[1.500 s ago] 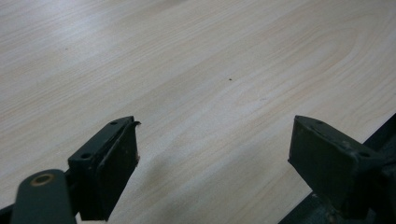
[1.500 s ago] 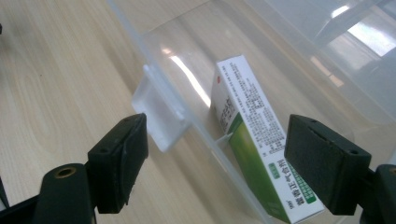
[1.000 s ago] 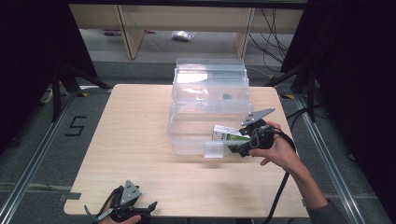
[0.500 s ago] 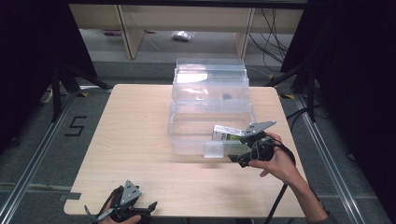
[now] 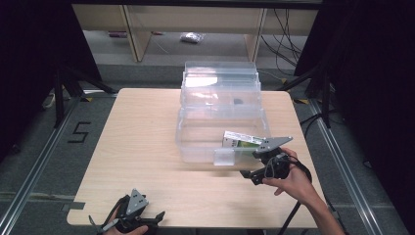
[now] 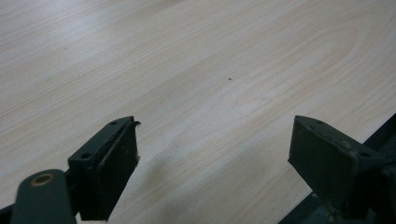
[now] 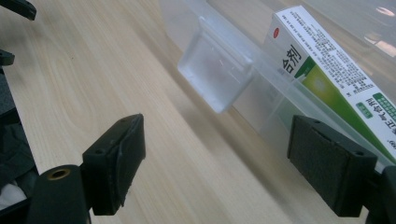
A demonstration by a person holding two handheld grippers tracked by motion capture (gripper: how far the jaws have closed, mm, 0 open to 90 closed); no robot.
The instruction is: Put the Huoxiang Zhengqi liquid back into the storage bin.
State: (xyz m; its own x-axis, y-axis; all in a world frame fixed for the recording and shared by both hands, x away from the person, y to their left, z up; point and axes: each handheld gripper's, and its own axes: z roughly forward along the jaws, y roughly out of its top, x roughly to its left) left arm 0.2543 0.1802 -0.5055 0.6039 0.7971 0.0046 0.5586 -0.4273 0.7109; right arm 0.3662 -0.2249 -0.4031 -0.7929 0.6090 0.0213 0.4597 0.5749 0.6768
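Lower right of the high view, the right tongs (image 5: 258,164) gape empty beside the clear bin (image 5: 195,139), whose front corner props the medicine box (image 5: 243,139) tilted, while the left tongs (image 5: 128,220), apart, idle on the surface (image 5: 142,127).

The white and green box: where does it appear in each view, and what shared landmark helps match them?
High view: the white and green box lies in the clear bin's front right corner, just beyond the right gripper.
Left gripper view: not in it; bare tabletop between open jaws.
Right gripper view: upper right, behind the bin wall.
Shared landmark: the bin's clear front latch.
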